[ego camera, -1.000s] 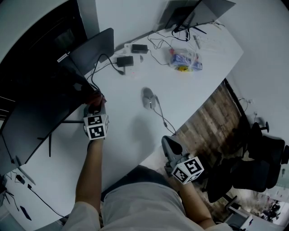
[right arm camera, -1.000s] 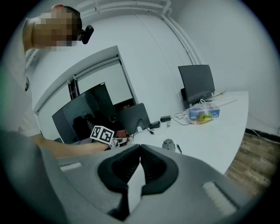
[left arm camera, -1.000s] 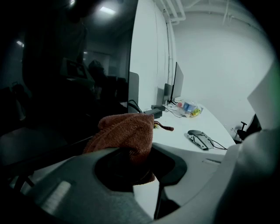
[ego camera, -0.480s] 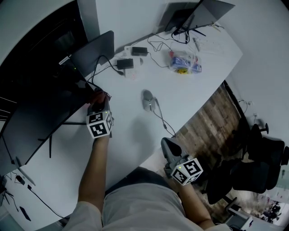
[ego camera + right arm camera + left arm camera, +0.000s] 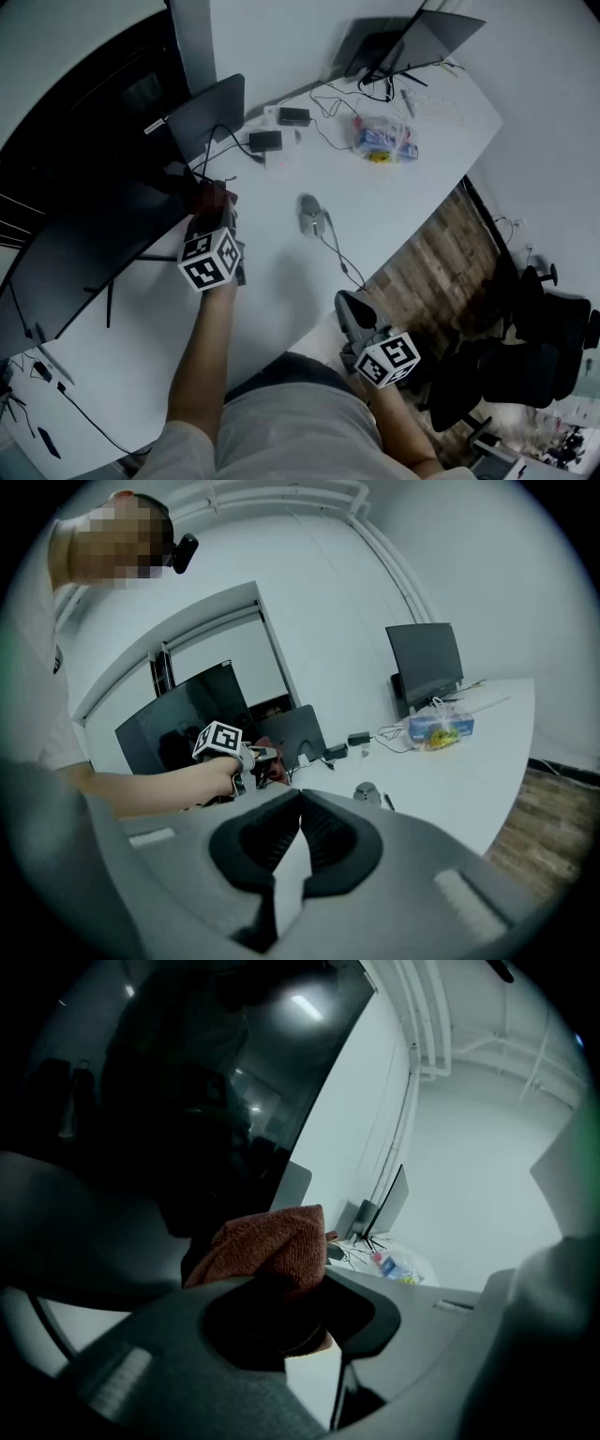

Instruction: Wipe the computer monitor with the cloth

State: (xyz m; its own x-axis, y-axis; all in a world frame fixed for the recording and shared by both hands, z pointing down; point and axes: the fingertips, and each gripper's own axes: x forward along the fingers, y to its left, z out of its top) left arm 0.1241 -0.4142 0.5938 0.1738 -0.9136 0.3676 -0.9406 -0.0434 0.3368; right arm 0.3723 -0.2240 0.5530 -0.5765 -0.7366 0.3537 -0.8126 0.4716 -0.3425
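A large black monitor stands tilted on the white desk at the left. My left gripper is shut on a reddish-brown cloth, held right at the monitor's lower right edge. In the left gripper view the cloth bulges out of the jaws, with the dark monitor screen filling the left. My right gripper hangs low off the desk's front edge, shut with nothing in it. In the right gripper view its jaws meet, and the left gripper shows beyond by the monitor.
A grey mouse with its cable lies mid-desk. Power adapters and cables sit behind it. A plastic bag of items lies farther right. A second monitor stands at the far end. Office chairs stand on the floor at right.
My left gripper with the cloth has slid right and slightly away along the monitor's lower edge. The right gripper has stayed in place.
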